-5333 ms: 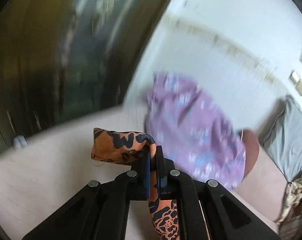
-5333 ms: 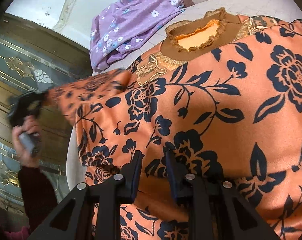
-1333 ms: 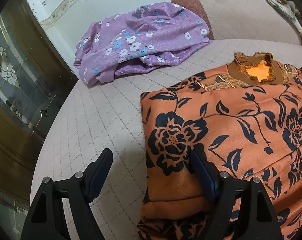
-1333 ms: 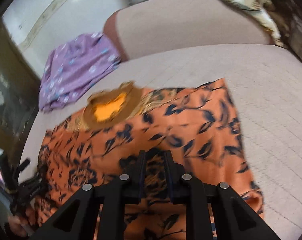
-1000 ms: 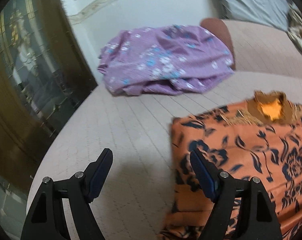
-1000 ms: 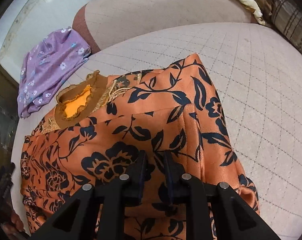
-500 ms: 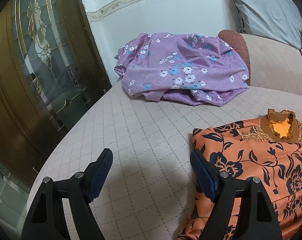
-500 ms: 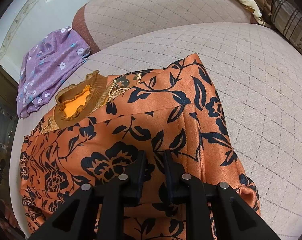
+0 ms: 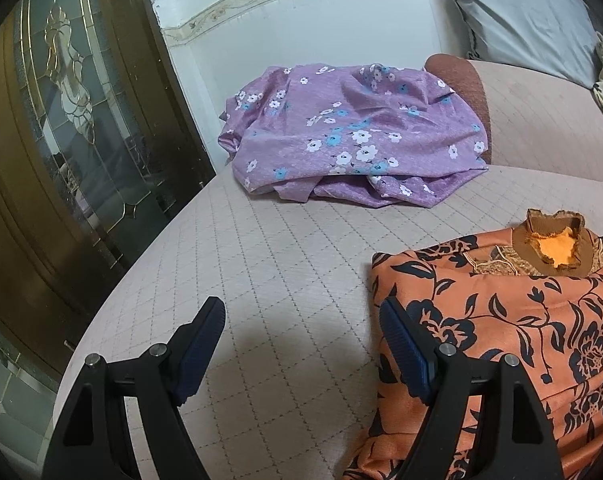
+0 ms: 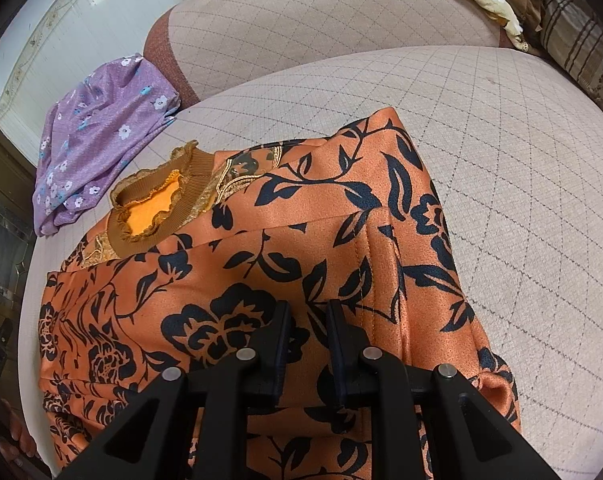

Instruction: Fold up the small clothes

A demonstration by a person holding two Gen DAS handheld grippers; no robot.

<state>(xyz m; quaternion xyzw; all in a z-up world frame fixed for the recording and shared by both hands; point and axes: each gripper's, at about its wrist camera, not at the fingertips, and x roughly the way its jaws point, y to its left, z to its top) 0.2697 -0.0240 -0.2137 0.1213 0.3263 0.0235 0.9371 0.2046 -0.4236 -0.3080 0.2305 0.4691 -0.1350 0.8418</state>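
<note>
Two garments on the quilted sofa seat [image 9: 261,260]. Orange floral top [image 9: 501,320] spread flat near the front, brown ruffled collar [image 9: 553,240] towards the backrest, both side edges folded inward. Purple flowered garment [image 9: 353,132] heaped at the far end against the armrest, well apart from the orange one.

Left claw [image 9: 301,308] spread wide and empty over bare seat, its right finger just beside the orange top's folded left edge. About five seconds back, clamped shut on an orange sleeve held up in the air; now let go, that sleeve lying folded onto the top. A second or so ago, right finger over the orange fabric; since then drawn off to the side, more of the bare seat and the glazed door [image 9: 61,120] now in view.

Right claw [image 10: 308,308] low over the middle of the orange top, fingers nearly together with a thin gap; possibly pinching a fold, cannot tell from this angle. Same narrow gap and same place as a second ago.
</note>
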